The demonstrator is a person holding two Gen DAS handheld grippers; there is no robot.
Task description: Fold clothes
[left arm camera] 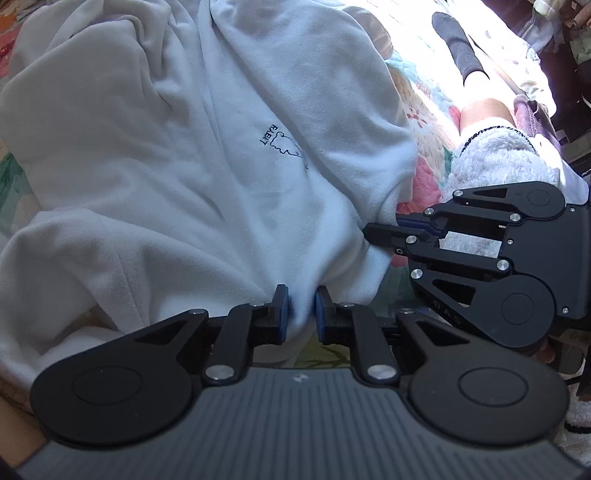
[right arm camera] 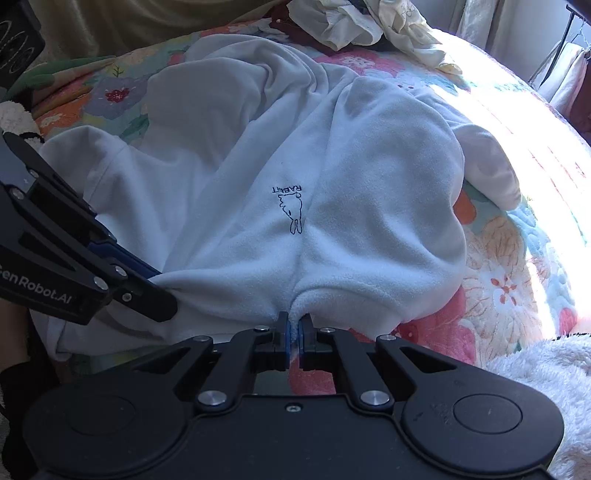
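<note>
A white fleece sweatshirt with a small dark rabbit logo lies crumpled on a flowered quilt. It also shows in the right wrist view. My left gripper is shut on the near edge of the fleece, with cloth bunched between its blue pads. My right gripper is shut on the same near edge further along. The right gripper also shows in the left wrist view, pinching the cloth. The left gripper also shows in the right wrist view, pinching the cloth at the left.
The flowered quilt covers the bed. A heap of pale clothes lies at the far edge. A person's leg in a dark sock and fluffy white fabric are at the right.
</note>
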